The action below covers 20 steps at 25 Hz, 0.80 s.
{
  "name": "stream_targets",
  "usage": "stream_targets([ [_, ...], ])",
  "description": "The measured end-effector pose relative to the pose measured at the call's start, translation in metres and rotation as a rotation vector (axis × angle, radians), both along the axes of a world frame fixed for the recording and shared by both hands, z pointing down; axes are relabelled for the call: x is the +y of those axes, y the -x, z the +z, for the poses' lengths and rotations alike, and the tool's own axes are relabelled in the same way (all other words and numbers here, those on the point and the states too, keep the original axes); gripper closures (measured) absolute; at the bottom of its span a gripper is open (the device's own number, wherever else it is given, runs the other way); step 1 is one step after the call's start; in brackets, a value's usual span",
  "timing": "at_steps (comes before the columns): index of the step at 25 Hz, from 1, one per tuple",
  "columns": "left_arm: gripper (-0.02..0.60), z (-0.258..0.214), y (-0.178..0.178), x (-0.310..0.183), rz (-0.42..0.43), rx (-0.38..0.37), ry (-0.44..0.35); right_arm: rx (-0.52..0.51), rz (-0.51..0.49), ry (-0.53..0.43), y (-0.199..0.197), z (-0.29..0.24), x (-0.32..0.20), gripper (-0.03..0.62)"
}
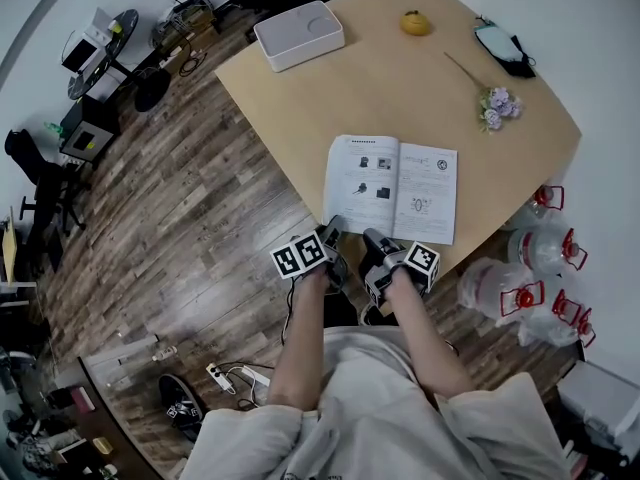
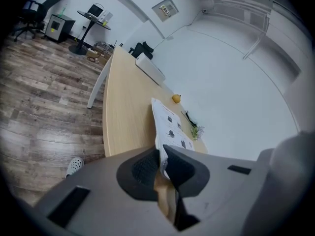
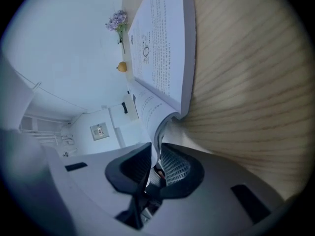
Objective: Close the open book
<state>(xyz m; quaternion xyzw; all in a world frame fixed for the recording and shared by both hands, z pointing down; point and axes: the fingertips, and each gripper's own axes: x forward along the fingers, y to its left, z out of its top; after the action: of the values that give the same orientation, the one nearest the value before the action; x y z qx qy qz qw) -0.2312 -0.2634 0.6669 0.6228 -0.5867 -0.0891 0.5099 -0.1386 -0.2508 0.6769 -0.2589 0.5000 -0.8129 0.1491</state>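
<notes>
1. The book [image 1: 392, 188] lies open on the tabletop [image 1: 400, 88], near its near edge, with printed pages facing up.
2. The left hand-held gripper [image 1: 332, 230] is at the book's near left corner. In the left gripper view, the left hand-held gripper [image 2: 161, 151] has its jaws clenched on the edge of the book [image 2: 170, 124].
3. The right hand-held gripper [image 1: 375, 240] sits just right of the left one, at the book's near edge. In the right gripper view, the right hand-held gripper [image 3: 156, 151] has a curled page of the book [image 3: 162, 58] running down between its jaws, which pinch it.
4. Farther off on the tabletop are a white box [image 1: 298, 34], a yellow fruit [image 1: 416, 22] and a flower sprig [image 1: 493, 106].
</notes>
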Motion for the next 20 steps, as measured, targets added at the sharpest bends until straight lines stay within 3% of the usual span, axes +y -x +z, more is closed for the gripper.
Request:
stream_targets([
  [5,0.543,-0.01,-0.001,0.002,-0.008,-0.01,-0.032,-0.002,-0.06,-0.054,-0.006,-0.013,0.011,0.543],
  [9,0.545,-0.019,-0.006,0.001,-0.01,-0.027,-0.059,0.04,-0.135,-0.192,-0.024,-0.023,0.004,0.539],
  [14,0.545,-0.035,-0.012,0.001,0.025,-0.097,-0.091,0.253,-0.273,-0.496,-0.049,-0.046,-0.017,0.539],
  [20,0.545,-0.052,-0.024,0.001,0.058,-0.17,-0.12,0.673,-0.48,-0.816,-0.086,-0.056,-0.031,0.539],
])
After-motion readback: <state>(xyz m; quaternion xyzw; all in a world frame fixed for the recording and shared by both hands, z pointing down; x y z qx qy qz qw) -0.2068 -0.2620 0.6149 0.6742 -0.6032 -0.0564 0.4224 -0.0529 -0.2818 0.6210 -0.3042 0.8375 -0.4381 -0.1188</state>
